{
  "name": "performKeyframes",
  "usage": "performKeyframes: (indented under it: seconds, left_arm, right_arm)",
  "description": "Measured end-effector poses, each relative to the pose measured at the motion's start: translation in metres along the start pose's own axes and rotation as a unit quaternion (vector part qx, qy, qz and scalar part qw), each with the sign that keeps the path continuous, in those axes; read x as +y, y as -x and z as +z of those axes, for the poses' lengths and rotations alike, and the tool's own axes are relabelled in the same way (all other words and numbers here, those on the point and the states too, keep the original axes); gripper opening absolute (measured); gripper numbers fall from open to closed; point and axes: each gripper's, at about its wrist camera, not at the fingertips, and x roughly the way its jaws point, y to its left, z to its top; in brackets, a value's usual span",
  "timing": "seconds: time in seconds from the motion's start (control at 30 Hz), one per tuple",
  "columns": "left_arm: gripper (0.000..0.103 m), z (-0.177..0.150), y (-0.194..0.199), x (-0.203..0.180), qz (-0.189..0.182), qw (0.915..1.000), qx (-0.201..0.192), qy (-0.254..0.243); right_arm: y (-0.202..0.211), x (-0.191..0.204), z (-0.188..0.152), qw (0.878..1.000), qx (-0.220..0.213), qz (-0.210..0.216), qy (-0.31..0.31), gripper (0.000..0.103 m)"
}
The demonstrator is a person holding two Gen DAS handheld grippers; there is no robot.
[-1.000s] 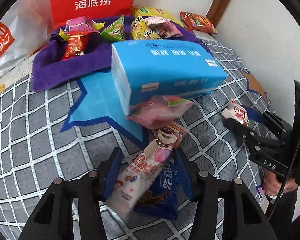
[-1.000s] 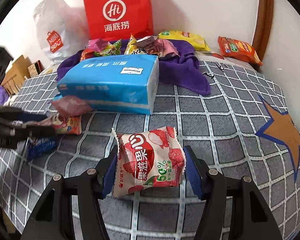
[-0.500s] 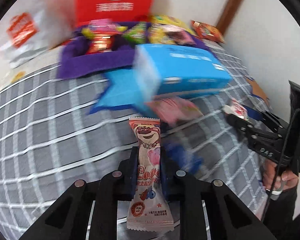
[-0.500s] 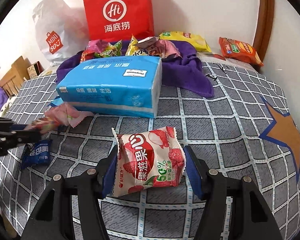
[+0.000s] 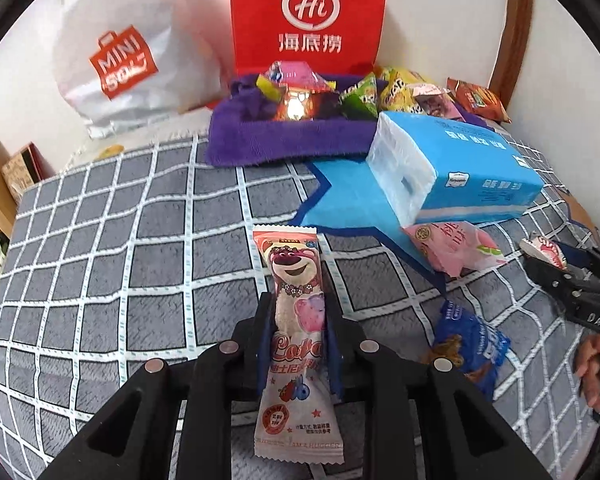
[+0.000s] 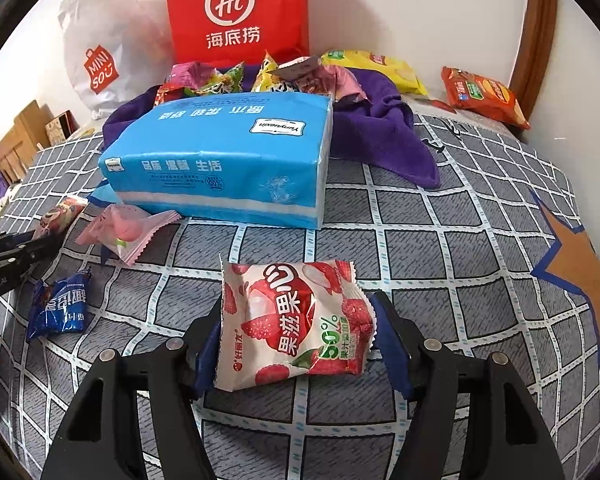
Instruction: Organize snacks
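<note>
1. A share of the job looks done: several snack packets (image 5: 300,92) already sit heaped on the purple cloth (image 5: 256,144) at the top centre of the left view, in front of the red paper bag (image 5: 306,16).
2. More is left. A pink packet (image 5: 456,248) lies just beside the blue tissue pack (image 5: 460,168) right of centre, a blue packet (image 5: 466,350) sits at lower right, and an orange packet (image 6: 482,96) lies at the upper right of the right view (apart from the cloth), all on the checked bed cover (image 5: 120,240).
3. The left tool (image 5: 296,344) is pressed together on the bear snack bar (image 5: 296,320), pinching it at mid-length so it stands along the fingers at bottom centre, its top end towards the cloth.
4. The right tool (image 6: 296,340) is spread partway around the lychee packet (image 6: 292,324) at bottom centre of its view; the left pad touches the wrapper, while a gap shows at the right pad, so I judge the hold slack.
5. Against a second ago: the left tool was spread around the bar lying on top of the blue packet; now the bar is gripped and clear of that packet, and the view is swung left, showing more of the white shopping bag (image 5: 128,52).
6. The right tool has just been opening with the lychee packet between its fingers; the packet sits in the same spot in the frame.
</note>
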Motion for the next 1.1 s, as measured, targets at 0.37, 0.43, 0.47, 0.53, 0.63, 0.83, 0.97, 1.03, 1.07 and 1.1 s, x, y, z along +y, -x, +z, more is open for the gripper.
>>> performKeyframes:
  seconds: [0.37, 0.43, 0.47, 0.53, 0.63, 0.83, 0.97, 1.03, 1.07, 1.1]
  left_arm:
    - [0.025, 0.001, 0.003, 0.006, -0.021, 0.9996, 0.0, 0.02]
    - [0.025, 0.001, 0.003, 0.009, -0.03, 0.9991, -0.001, 0.029]
    - [0.025, 0.0, 0.003, 0.01, -0.035, 0.9988, -0.002, 0.033]
    - [0.025, 0.0, 0.003, 0.013, -0.043, 0.9983, -0.003, 0.04]
    - [0.022, 0.0, 0.003, 0.013, -0.042, 0.9981, -0.004, 0.044]
    - [0.021, 0.002, 0.009, 0.014, -0.059, 0.997, 0.012, 0.049]
    - [0.021, 0.004, 0.021, 0.015, -0.064, 0.9968, 0.009, 0.048]
    - [0.021, 0.008, 0.03, 0.014, -0.07, 0.9964, 0.004, 0.048]
    - [0.021, 0.01, 0.033, 0.014, -0.074, 0.9961, 0.002, 0.048]
    - [0.021, 0.013, 0.037, 0.013, -0.077, 0.9959, 0.001, 0.048]
  right_arm:
    - [-0.003, -0.002, 0.003, 1.0, 0.003, 0.015, 0.001, 0.074]
    - [-0.003, -0.001, 0.003, 1.0, 0.004, 0.016, 0.004, 0.077]
    - [-0.004, 0.0, 0.003, 1.0, 0.005, 0.017, 0.007, 0.077]
    - [-0.004, 0.0, 0.003, 1.0, 0.004, 0.018, 0.008, 0.078]
    - [-0.003, -0.002, 0.003, 1.0, 0.002, 0.019, 0.004, 0.071]
    - [0.0, -0.008, 0.005, 1.0, 0.003, 0.013, -0.019, 0.06]
    - [0.01, -0.006, 0.011, 0.999, 0.001, 0.025, -0.032, 0.06]
    - [0.02, 0.0, 0.015, 0.999, -0.011, 0.023, -0.023, 0.06]
    - [0.024, 0.002, 0.017, 0.999, -0.015, 0.022, -0.02, 0.06]
    - [0.029, 0.004, 0.02, 0.999, -0.021, 0.021, -0.016, 0.06]
